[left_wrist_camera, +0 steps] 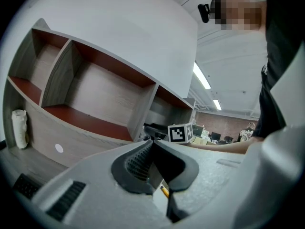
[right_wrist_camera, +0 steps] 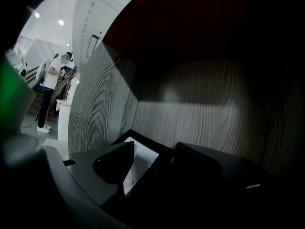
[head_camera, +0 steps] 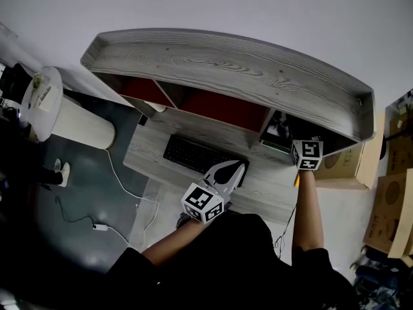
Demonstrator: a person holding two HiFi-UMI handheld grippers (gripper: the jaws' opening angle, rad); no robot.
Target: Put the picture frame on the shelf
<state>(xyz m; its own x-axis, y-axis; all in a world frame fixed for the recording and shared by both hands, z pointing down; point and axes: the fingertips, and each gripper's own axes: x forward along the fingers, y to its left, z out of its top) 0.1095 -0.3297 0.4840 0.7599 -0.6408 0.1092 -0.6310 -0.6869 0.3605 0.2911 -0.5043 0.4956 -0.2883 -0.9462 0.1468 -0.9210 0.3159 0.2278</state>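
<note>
Now R gripper [right_wrist_camera: 153,152] jaws released, astride black rectangular picture frame [right_wrist_camera: 142,162] in woodgrain shelf [right_wrist_camera: 200,113]; L gripper [left_wrist_camera: 153,144] jaws clenched.

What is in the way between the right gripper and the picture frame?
Nothing that shows. The picture frame already sits inside the shelf compartment, between the open jaws of the right gripper, with no other thing in the gap.

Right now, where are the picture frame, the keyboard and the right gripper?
picture frame [right_wrist_camera: 142,161]: right gripper view, on its white picture area, inside the shelf compartment.
keyboard [head_camera: 197,155]: head view, middle of the keys.
right gripper [right_wrist_camera: 155,144]: right gripper view, midway between its open jaws.
</note>
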